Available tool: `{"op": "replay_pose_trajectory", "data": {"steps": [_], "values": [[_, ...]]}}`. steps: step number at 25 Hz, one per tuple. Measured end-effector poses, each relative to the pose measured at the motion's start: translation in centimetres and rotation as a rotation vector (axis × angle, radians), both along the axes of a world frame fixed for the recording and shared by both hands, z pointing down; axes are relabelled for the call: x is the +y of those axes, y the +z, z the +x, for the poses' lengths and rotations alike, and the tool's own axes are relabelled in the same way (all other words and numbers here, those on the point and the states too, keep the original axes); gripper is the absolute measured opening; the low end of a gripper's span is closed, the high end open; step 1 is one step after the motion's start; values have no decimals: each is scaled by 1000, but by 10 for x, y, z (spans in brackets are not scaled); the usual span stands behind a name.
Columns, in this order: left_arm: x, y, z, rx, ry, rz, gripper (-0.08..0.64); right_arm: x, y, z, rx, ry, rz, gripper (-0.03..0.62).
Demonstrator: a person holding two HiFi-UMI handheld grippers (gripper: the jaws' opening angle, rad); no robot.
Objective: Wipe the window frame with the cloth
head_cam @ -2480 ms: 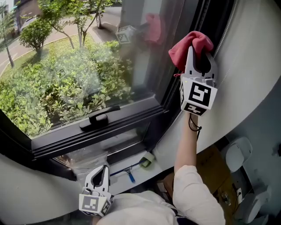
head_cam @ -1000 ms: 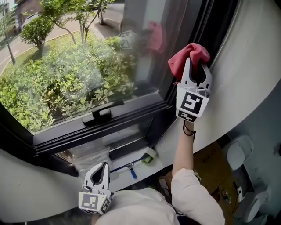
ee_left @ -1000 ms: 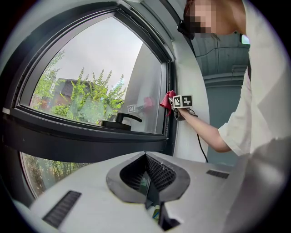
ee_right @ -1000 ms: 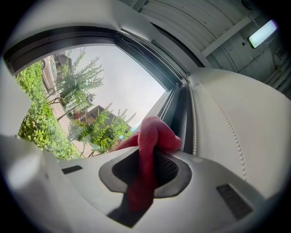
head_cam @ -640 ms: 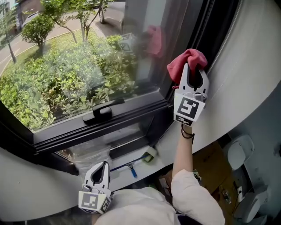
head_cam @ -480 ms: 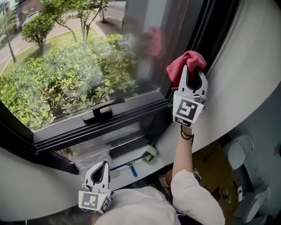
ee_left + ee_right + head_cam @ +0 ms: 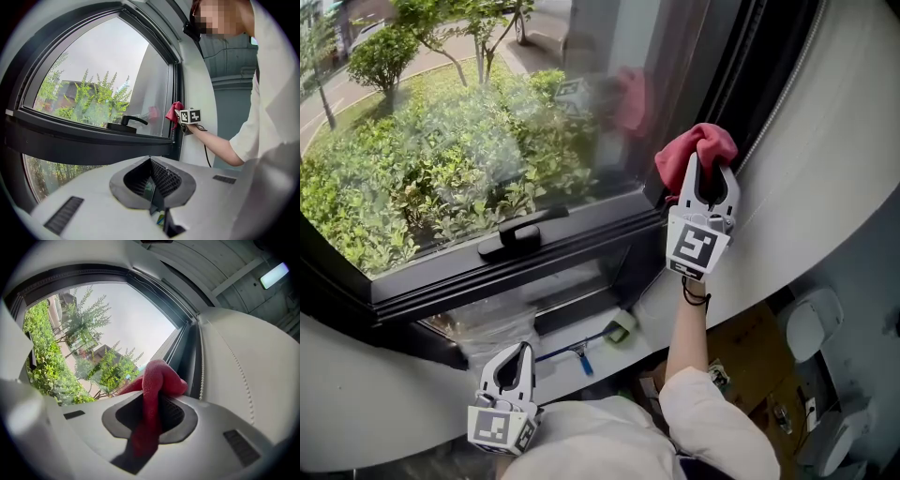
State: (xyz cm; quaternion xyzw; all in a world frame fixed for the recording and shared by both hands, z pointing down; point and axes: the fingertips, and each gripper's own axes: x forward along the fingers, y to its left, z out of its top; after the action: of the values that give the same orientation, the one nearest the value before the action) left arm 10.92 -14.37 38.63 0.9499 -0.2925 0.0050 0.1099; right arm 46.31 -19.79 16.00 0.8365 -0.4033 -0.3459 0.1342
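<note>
The wiping step was under way. The right claw [image 7: 710,161] was clamped on the red cloth [image 7: 689,150]. The right gripper view showed the cloth [image 7: 157,376] pinched between the jaws, with a bunched wad sticking out past the tips.

Taking the window handle [image 7: 517,239] as the mark, the cloth sat up and to its right. It was pressed against the dark upright of the window frame [image 7: 741,66], near the corner where that upright met the rail carrying the handle. Whether the wad reached into the groove or only lay on its edge could not be told.

The left claw [image 7: 521,352] hung low, well below the handle and close to the person's body. Its jaws were drawn together with nothing between them, so it took no part.

By my judgement much of the frame remained to be wiped. The next move would call for steady pressure into the upright while sliding the cloth along it toward the corner right of the handle, then turning onto the handle's rail.
</note>
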Motion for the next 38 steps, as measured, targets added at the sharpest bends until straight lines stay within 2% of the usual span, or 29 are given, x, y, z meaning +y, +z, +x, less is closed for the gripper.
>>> {"op": "replay_pose_trajectory", "data": {"steps": [24, 38], "values": [[1, 2, -3, -18, -5, 0, 9, 1, 50, 2, -27, 10, -58, 86], [1, -1, -3, 3, -6, 0, 9, 0, 76, 1, -44, 12, -94, 86]]}}
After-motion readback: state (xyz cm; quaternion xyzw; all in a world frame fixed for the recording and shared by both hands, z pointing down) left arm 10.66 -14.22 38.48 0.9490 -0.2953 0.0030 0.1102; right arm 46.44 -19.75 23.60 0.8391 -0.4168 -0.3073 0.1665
